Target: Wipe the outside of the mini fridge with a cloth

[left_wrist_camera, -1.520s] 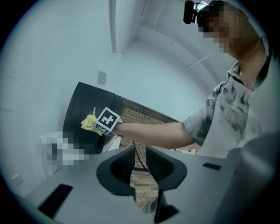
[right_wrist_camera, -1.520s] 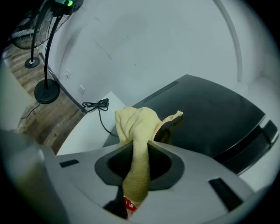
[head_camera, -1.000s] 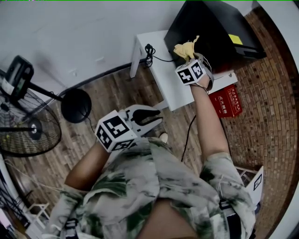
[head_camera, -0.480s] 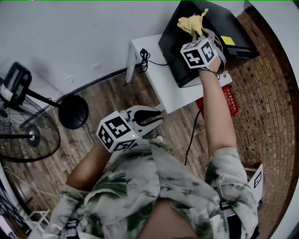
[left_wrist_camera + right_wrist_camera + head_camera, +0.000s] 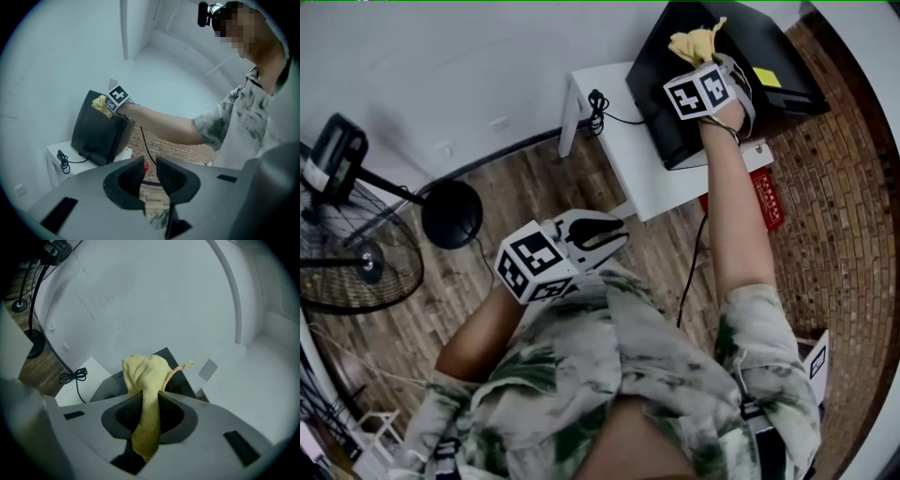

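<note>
"How far along is the wiping?"

"Under way, probably. The black mini fridge (image 5: 675,108) stands on the white table (image 5: 628,150). The right gripper (image 5: 703,62), clamped on the yellow cloth (image 5: 697,43), holds it at the fridge's top. Which faces are done cannot be told. The left gripper (image 5: 614,234) sits by the person's chest, jaws slightly apart, empty."

"Any writing?"

"White characters on the red box (image 5: 766,199), too small to read. The fridge's yellow sticker (image 5: 772,77) shows no legible print."

The cloth (image 5: 145,380) is seen as soft, finely nubbed yellow fabric. The black mini fridge (image 5: 759,37) is finished smooth with a faint sheen, the white worktop (image 5: 628,141) smooth and matt, the floor (image 5: 534,197) in grained wood.
</note>
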Demonstrator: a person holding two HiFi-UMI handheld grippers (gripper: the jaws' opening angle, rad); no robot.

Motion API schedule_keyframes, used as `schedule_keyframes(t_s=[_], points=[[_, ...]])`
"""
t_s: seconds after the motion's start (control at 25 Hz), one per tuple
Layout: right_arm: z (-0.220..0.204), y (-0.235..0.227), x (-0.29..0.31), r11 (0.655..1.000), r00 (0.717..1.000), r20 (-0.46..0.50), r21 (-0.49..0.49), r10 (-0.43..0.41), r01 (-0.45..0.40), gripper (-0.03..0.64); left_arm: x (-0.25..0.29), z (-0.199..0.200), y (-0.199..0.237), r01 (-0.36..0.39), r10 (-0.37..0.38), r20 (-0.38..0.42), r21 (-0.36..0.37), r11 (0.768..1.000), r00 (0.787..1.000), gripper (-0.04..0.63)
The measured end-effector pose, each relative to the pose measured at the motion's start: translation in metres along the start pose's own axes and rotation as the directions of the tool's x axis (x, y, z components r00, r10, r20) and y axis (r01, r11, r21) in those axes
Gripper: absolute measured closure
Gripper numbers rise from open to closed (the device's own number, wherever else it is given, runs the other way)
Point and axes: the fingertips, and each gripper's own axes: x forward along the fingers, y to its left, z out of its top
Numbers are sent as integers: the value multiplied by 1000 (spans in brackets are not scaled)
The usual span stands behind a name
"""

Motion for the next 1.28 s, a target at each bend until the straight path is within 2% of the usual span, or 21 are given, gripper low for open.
schedule_keyframes(t_s=[0.44, 0.92, 1.08, 1.28], points=[[-28, 77, 46, 995, 990, -98, -5, 100, -101, 522, -6, 0, 19, -59, 59, -7, -12, 998, 998, 508], [-56, 162, 87, 969, 950, -205, -27, 237, -247, 522, -15, -2, 41, -107, 108, 14, -59, 992, 994, 508], [-56, 173, 89, 961, 943, -198, -24, 267, -277, 522, -16, -4, 45, -118, 119, 15, -68, 991, 993, 508], [-24, 142, 74, 971, 966, -106, -14, 236, -239, 522, -13, 0, 46, -113, 114, 23, -58, 992, 993, 508]])
